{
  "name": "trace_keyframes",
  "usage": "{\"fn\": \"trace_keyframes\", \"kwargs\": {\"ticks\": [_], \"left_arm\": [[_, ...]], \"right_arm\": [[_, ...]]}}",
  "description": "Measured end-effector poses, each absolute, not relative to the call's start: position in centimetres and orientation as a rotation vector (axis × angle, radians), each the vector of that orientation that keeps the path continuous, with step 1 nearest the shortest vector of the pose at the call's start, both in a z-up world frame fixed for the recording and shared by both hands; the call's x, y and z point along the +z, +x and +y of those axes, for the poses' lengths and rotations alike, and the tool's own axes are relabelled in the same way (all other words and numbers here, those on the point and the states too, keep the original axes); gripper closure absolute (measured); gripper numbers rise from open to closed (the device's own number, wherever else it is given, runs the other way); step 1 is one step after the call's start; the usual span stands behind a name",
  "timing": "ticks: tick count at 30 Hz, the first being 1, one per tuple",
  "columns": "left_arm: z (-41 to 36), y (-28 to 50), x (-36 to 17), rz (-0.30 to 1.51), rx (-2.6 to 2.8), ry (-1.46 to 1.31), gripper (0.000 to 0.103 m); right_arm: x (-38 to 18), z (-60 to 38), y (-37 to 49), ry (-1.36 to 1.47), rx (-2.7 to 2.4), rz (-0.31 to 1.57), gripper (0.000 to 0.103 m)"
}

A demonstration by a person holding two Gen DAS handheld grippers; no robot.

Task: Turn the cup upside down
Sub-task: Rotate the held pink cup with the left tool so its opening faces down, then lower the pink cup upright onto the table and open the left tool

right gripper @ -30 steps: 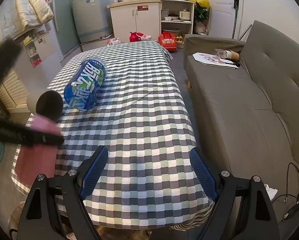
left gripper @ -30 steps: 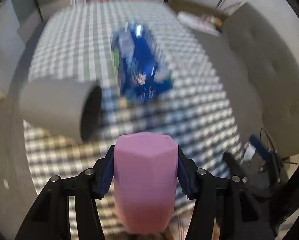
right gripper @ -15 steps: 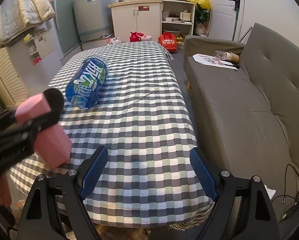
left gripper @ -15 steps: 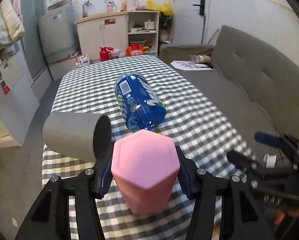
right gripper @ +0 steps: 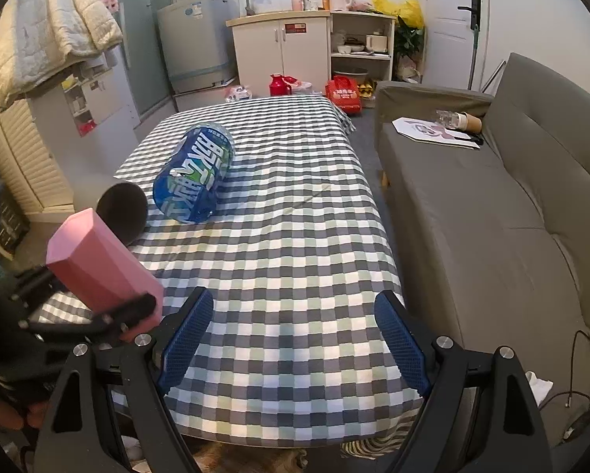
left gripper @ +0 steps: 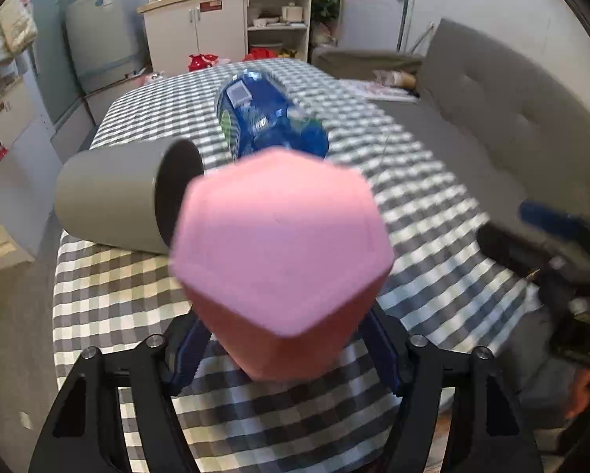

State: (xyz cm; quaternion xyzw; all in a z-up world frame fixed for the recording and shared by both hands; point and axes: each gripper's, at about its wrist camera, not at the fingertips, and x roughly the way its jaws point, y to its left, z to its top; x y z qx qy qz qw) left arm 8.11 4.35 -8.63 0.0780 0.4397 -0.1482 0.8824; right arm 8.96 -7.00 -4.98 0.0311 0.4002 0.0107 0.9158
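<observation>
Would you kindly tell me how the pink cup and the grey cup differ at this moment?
The pink cup is faceted with a hexagonal end; the grey cup is round.

The pink cup is held off the checked tablecloth, tilted, between the jaws of the left gripper; the grey cup lies on its side on the cloth, ungripped.

The pink cup shows its closed base to the left wrist camera; the grey cup shows its dark open mouth.

Neither stands upright.

Left gripper [left gripper: 283,339] clamps the pink cup [left gripper: 281,252] — flat base facing the camera.
</observation>
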Motion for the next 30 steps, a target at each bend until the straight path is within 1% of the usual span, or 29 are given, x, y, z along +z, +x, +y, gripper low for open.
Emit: {"fn": "trace_keyframes", "kwargs": {"ticks": [13, 16, 17, 19, 25, 28, 30], "left_arm": [[4.0, 10.3, -9.1, 0.866, -0.297, 0.124, 0.034], [4.2, 9.7, -9.1, 0.874, -0.294, 0.142, 0.028], [4.2, 9.5, -9.2, 0.88, -0.275, 0.166, 0.023], [4.3, 8.9, -9.0, 0.887, -0.258, 0.191, 0.021], [5.8, 5.7, -6.9, 0.849, -0.257, 0.179, 0.021], [7.2, 3.9, -5.4, 0.805, -0.254, 0.119, 0.021], [8.2, 2.9, -4.3, 0.764, -0.236, 0.068, 0.021]], "right_arm": [[-5.1, -6.6, 9.1, 0.058, 0.023, 0.832, 0.019], [-4.8, -6.7, 9.0, 0.061, 0.021, 0.825, 0.019], [-4.6, -6.8, 8.9, 0.063, 0.02, 0.819, 0.019], [-4.0, -6.8, 8.6, 0.063, 0.018, 0.809, 0.019], [-2.0, -5.9, 7.1, 0.052, 0.038, 0.765, 0.019], [-1.1, -5.2, 6.1, 0.052, 0.047, 0.734, 0.018], [-0.8, -4.7, 5.3, 0.054, 0.05, 0.716, 0.016]]}}
